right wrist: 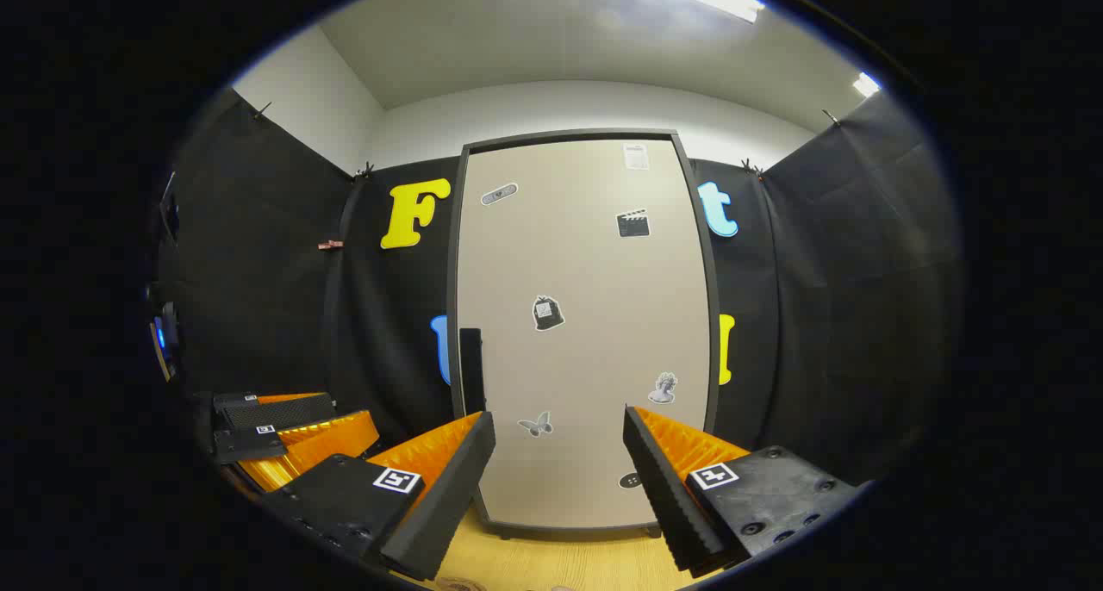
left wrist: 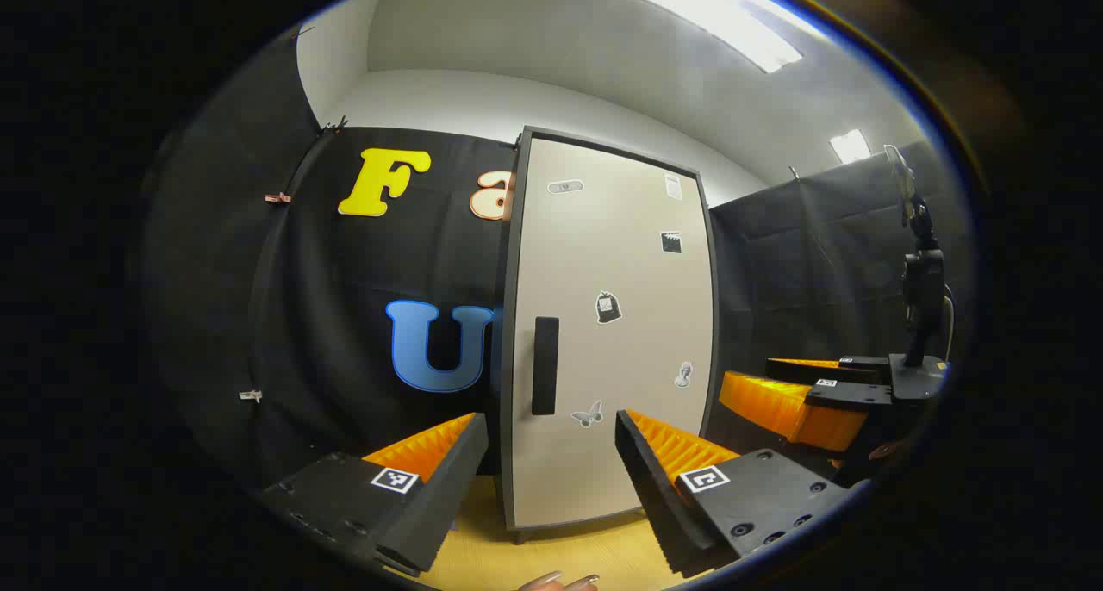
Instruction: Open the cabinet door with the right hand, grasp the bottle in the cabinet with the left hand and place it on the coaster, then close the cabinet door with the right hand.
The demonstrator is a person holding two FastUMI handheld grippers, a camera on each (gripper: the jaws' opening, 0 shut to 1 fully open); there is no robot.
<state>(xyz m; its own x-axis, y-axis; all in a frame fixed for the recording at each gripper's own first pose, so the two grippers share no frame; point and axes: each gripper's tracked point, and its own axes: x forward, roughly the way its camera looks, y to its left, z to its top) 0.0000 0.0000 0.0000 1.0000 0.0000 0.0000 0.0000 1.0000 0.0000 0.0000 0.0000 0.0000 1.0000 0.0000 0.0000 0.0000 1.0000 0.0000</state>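
Cabinet door (right wrist: 586,332) looks fully shut, so I read us at step 1: open it w/ right gripper (right wrist: 560,457). Jaws on R are spread wide, nothing between them, well short of the door. Left gripper (left wrist: 551,462) same: spread, empty, hanging back. Its own view also catches the R gripper off to the side (left wrist: 806,401).

How I'd do the pull:
- Handle (right wrist: 470,369) is the dark vertical bar near the door's left edge in the right gripper view. R is aimed more at door centre, so I'd need to shift toward that edge before closing in.
- Straddle the bar w/ one finger each side, at mid-height, and pinch firmly before pulling.
- Handle at left edge suggests hinges on the opposite side, judgement only. Pull along an arc, not straight back, or the grip prob slips.
- Keep L clear of the door's swing until it's wide open, then reach in.

Can't confirm:
- Bottle is behind the shut door per task, so position and orientation unknown.
- Coaster: can't pick it out; tabletop (right wrist: 551,556) is cut off at the bottom edge.
- Hinges hidden. Handle depth hard to judge thru fisheye.
- Something pale at the bottom edge of the left gripper view (left wrist: 560,581), maybe fingertips, too cropped to tell.
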